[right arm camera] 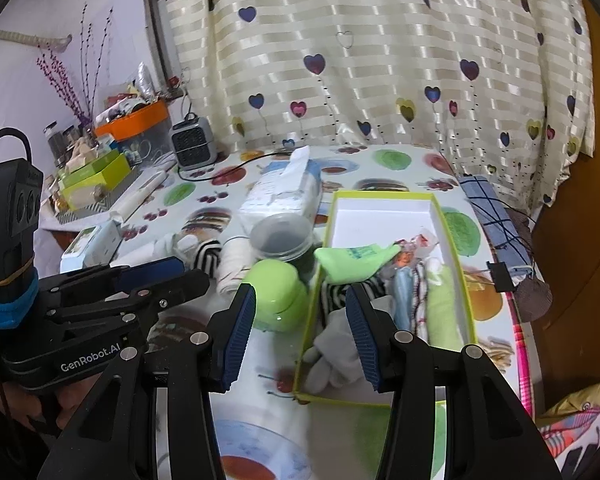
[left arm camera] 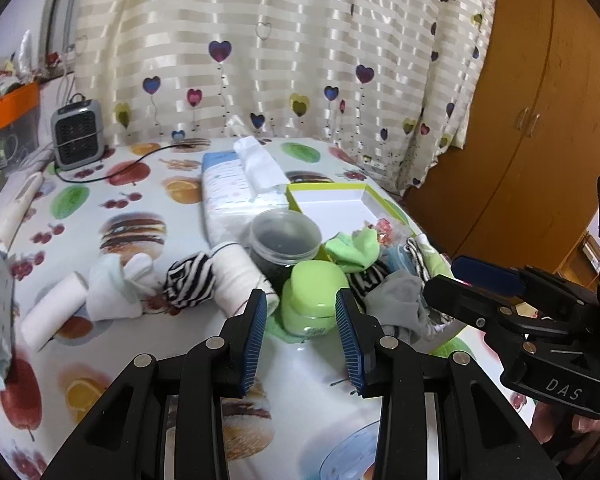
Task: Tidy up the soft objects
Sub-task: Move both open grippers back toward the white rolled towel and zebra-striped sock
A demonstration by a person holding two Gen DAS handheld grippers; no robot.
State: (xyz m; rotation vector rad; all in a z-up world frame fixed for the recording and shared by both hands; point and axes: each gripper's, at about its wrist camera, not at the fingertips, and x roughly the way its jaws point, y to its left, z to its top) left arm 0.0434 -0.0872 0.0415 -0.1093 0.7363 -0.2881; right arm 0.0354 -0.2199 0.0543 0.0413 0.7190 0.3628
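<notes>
Socks [right arm camera: 364, 312] are being gathered into the green-rimmed box [right arm camera: 454, 256]; several are still being left loose on the table [left arm camera: 100, 208]. Both the left gripper [left arm camera: 302, 316] and right gripper [right arm camera: 300, 320] are being held wide, empty. Judged next: the striped sock [left arm camera: 190, 280] is being lined up for a pinch.

Cream striped curtain [left arm camera: 284, 40] with heart-balloon print hangs full-width behind counter [left arm camera: 112, 184] covered in fruit-and-burger oilcloth. Brown wooden wardrobe [left arm camera: 540, 100] stands right. Pale lilac wall [right arm camera: 32, 80] left, purple dried twigs [right arm camera: 72, 72] against it. Soft, even light throughout.
</notes>
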